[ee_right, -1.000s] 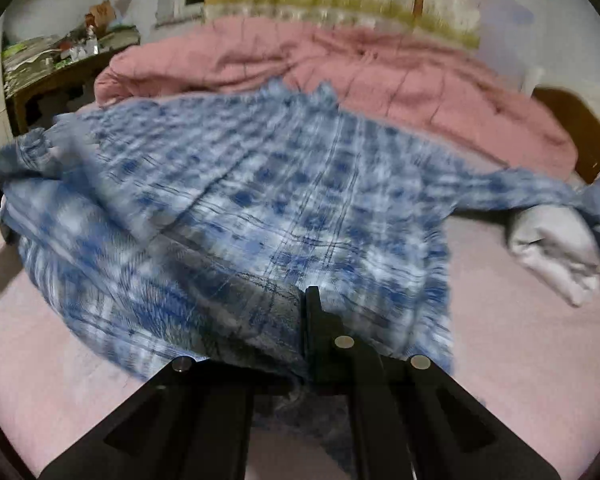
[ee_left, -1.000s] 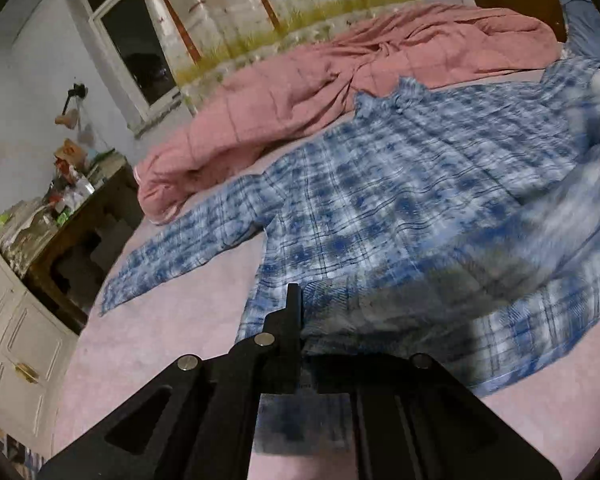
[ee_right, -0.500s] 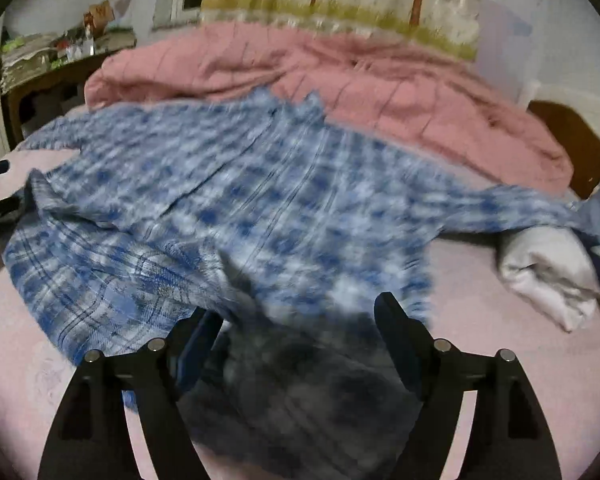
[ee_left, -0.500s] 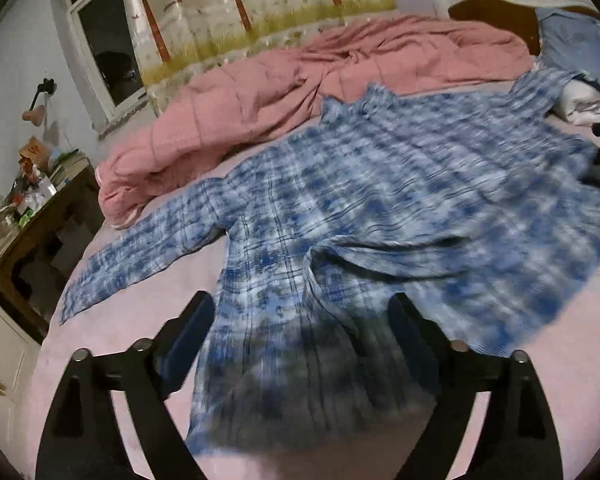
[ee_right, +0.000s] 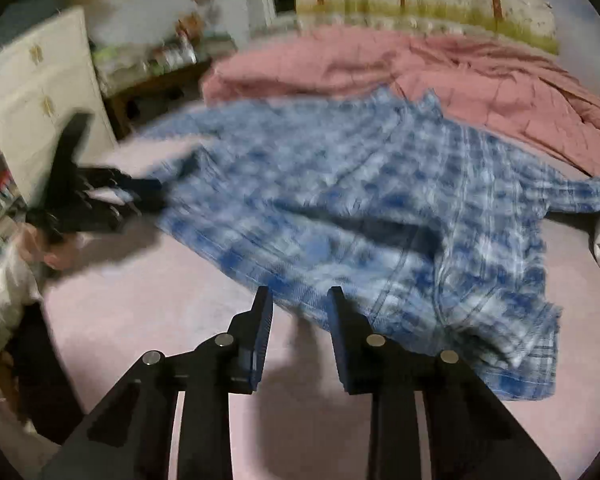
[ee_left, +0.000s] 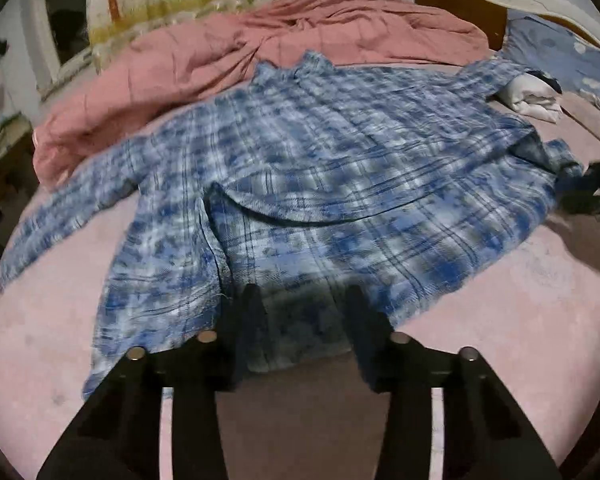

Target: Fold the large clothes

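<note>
Lying blurred across the pink bed point(ee_left: 520, 320), the plaid shirt point(ee_left: 320, 184) is being released: both the left gripper point(ee_left: 300, 300) and right gripper point(ee_right: 298, 298) are closing, pinching nothing; the hem is being partly hidden by the left fingers point(ee_left: 252, 312).

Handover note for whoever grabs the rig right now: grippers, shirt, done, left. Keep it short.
Left gripper: jaws apart and just closing, hem of the blue plaid shirt between them, pads not pressing on it.
Right gripper: jaws apart and just closing, nothing between them, pointing at the shirt's near edge.
Shirt lies spread on the pink bed sheet, both sleeves out; pink quilt bunched behind it.
Done: shirt laid out, a loose ridge across the body, no clean fold.
Left: all folds, sleeves first probably.
</note>
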A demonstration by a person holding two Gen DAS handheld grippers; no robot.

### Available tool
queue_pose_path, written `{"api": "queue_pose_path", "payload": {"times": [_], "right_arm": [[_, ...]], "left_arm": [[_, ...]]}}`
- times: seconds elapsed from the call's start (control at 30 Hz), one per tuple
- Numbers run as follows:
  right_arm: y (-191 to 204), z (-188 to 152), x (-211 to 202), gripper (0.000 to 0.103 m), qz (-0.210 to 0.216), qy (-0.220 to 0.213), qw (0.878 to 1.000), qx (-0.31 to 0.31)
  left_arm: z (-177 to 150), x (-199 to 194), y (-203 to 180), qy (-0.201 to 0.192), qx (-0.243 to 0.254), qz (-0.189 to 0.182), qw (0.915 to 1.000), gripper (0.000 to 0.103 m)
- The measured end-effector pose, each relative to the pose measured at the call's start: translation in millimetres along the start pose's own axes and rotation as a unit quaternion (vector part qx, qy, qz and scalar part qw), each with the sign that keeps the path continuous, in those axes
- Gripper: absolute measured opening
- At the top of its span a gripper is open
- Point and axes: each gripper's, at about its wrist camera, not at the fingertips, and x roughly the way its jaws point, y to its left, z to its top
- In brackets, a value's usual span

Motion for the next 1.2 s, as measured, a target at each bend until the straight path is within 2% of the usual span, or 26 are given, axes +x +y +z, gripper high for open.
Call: {"api": "queue_pose_path", "payload": {"times": [0.07, 0.13, 0.17, 0.27, 0.33, 0.37, 0.43, 0.47, 0.53, 0.6, 0.63, 0.67, 0.73, 0.8, 0.9, 1.03, 1.1, 1.13, 1.2], "right_arm": [[-21, -3, 19, 0.028, -0.051, 0.027, 0.997, 0.048], [-44, -4, 13, 0.028, -0.08, 0.011, 0.993, 0.088], [-58, -4, 3, 0.028, -0.119, -0.012, 0.987, 0.106], [-77, -5, -12, 0.028, -0.196, -0.039, 0.975, 0.1], [-94, -9, -21, 0.028, -0.255, -0.051, 0.959, 0.112], [-105, -12, -30, 0.028, -0.283, -0.066, 0.948, 0.132], [-125, -12, -46, 0.028, -0.295, -0.095, 0.937, 0.161], [-132, -15, -55, 0.028, -0.295, -0.108, 0.933, 0.177], [-140, -19, -66, 0.028, -0.277, -0.12, 0.933, 0.197], [-131, -19, -72, 0.028, -0.234, -0.13, 0.944, 0.195], [-125, -18, -74, 0.028, -0.208, -0.133, 0.951, 0.186], [-115, -16, -73, 0.028, -0.166, -0.132, 0.963, 0.168], [-104, -15, -66, 0.028, -0.112, -0.123, 0.975, 0.149], [-92, -12, -50, 0.028, -0.076, -0.093, 0.984, 0.135], [-80, -12, -28, 0.028, -0.088, -0.046, 0.988, 0.12], [-83, -20, -13, 0.029, -0.102, -0.007, 0.986, 0.128], [-92, -20, -10, 0.029, -0.109, -0.005, 0.984, 0.138], [-97, -19, -10, 0.029, -0.116, -0.006, 0.983, 0.143], [-101, -20, -12, 0.029, -0.147, -0.011, 0.979, 0.144]], "left_arm": [[2, 6, 11, -0.001, -0.015, 0.032, 0.9994, 0.037], [3, 4, 28, -0.012, -0.031, 0.076, 0.9966, 0.037], [4, 2, 36, -0.019, -0.036, 0.095, 0.9947, 0.037], [5, -1, 67, -0.046, -0.039, 0.185, 0.9808, 0.037], [6, 2, 84, -0.057, -0.029, 0.238, 0.9691, 0.037], [5, 1, 94, -0.057, -0.033, 0.242, 0.9682, 0.037], [5, -7, 112, -0.07, -0.064, 0.24, 0.9661, 0.038], [5, -13, 118, -0.078, -0.079, 0.235, 0.9656, 0.044], [1, -34, 125, -0.1, -0.097, 0.19, 0.9718, 0.054], [-3, -52, 118, -0.113, -0.085, 0.126, 0.9819, 0.064], [-8, -64, 110, -0.115, -0.068, 0.09, 0.9869, 0.073], [-10, -69, 101, -0.114, -0.05, 0.068, 0.9898, 0.081], [-16, -78, 82, -0.115, -0.005, 0.039, 0.9925, 0.086], [-15, -72, 66, -0.092, 0.016, 0.049, 0.9944, 0.091], [-17, -50, 50, -0.051, 0.044, 0.049, 0.9965, 0.091], [-23, -3, 62, 0.019, 0.017, 0.091, 0.9955, 0.091], [-20, 6, 76, 0.015, -0.002, 0.135, 0.9908, 0.09], [-16, 5, 86, -0.001, -0.017, 0.154, 0.9878, 0.09], [-7, 0, 106, -0.035, -0.053, 0.209, 0.9758, 0.09]]}}
